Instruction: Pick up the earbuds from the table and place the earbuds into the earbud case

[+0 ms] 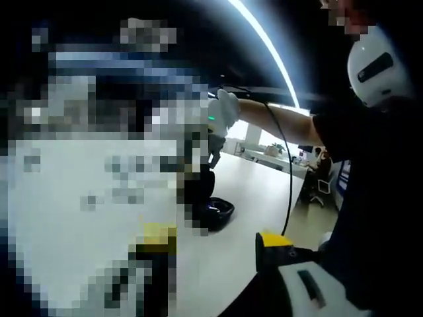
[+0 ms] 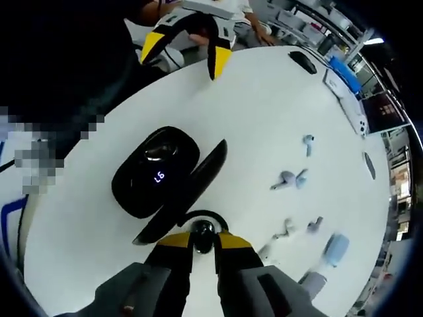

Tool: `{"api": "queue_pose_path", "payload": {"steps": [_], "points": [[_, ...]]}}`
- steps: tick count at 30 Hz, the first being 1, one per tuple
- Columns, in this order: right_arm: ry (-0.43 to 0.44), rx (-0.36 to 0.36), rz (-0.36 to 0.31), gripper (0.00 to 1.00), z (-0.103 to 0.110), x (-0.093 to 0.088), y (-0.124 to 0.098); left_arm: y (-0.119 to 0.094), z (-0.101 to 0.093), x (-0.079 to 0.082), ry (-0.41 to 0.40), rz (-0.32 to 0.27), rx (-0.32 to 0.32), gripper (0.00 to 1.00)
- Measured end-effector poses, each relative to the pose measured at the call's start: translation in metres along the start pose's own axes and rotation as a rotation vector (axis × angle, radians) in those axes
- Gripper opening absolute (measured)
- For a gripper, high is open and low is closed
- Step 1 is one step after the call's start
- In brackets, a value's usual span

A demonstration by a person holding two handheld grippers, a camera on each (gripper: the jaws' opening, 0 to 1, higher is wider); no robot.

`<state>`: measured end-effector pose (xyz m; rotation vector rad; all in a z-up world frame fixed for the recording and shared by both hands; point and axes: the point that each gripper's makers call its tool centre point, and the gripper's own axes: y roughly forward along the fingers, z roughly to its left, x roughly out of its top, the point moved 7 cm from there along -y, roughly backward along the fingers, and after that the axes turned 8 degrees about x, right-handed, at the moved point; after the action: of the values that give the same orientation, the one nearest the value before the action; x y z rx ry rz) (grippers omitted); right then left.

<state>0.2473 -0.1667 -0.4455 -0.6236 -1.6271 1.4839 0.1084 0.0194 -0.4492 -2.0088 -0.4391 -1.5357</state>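
An open black earbud case (image 2: 155, 172) lies on the white table (image 2: 264, 105), its lid (image 2: 195, 188) tipped back toward me and a lit number inside. My right gripper (image 2: 203, 243) is shut on a small black earbud (image 2: 203, 232), just short of the lid. In the left gripper view the case (image 1: 215, 212) sits ahead, and the right gripper (image 1: 211, 155), held by a gloved hand (image 1: 225, 109), hangs over it. My left gripper (image 1: 217, 241) stands open with nothing between its yellow tips. It also shows beyond the case in the right gripper view (image 2: 185, 53).
Several white earbuds (image 2: 291, 178) lie scattered to the right of the case, with a pale blue case (image 2: 336, 249) near them. Flat dark items (image 2: 304, 63) and a white device (image 2: 344, 99) lie along the far rim. A person stands at the table edge, and a cable (image 1: 287, 172) hangs down.
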Motion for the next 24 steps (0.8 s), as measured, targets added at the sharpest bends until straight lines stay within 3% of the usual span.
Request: {"api": "queue_pose_path", "payload": {"steps": [7, 14, 20, 24], "points": [[0.108, -0.065, -0.005, 0.12, 0.005, -0.019, -0.012, 0.000, -0.003, 0.001, 0.008, 0.002, -0.008, 0.50], [0.261, -0.114, -0.018, 0.12, 0.032, -0.041, -0.019, 0.006, -0.006, 0.002, 0.016, 0.006, -0.030, 0.50], [0.513, -0.189, 0.027, 0.12, 0.065, -0.064, -0.027, 0.012, -0.012, 0.001, 0.023, 0.011, -0.056, 0.50], [0.640, -0.211, 0.049, 0.12, 0.092, -0.068, -0.025, 0.014, -0.015, 0.001, 0.027, 0.012, -0.070, 0.50]]}}
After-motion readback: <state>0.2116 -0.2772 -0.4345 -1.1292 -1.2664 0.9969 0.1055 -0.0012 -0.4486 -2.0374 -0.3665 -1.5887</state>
